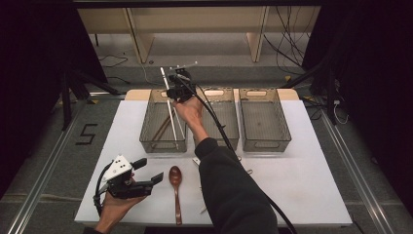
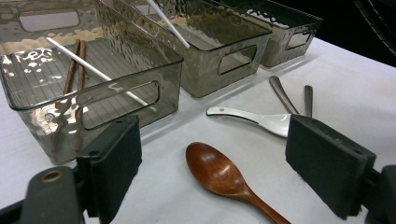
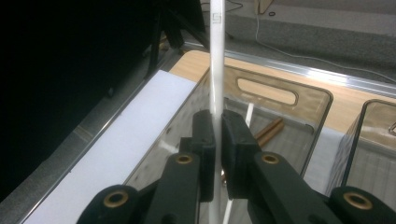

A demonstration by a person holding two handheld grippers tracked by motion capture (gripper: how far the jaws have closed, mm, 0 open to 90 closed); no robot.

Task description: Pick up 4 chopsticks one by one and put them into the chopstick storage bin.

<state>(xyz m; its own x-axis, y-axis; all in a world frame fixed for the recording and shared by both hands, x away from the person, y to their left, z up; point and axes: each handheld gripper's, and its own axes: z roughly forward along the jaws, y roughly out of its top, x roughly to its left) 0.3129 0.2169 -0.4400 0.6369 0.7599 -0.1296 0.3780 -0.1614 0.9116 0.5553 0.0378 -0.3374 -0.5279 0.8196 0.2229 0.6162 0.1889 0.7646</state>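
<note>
Sorting underway: my right gripper (image 3: 217,135) clamps a white chopstick (image 3: 215,60) over, I think, the left bin (image 1: 146,127), next lowering and releasing; left gripper (image 2: 212,168) idles open.

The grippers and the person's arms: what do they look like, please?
Both grippers, left gripper and right gripper, are black with flat padded jaws and brass-coloured rivets. The left carries a grey three-cornered plate. A black cable trails from the right. The right arm wears a dark sleeve.

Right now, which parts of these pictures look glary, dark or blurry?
High view: bright white table, black surroundings. Left gripper view: the rippled left bin catches glare, and the wooden spoon shines. Right gripper view: the white chopstick in the right gripper looks washed-out; the left side is black.
</note>
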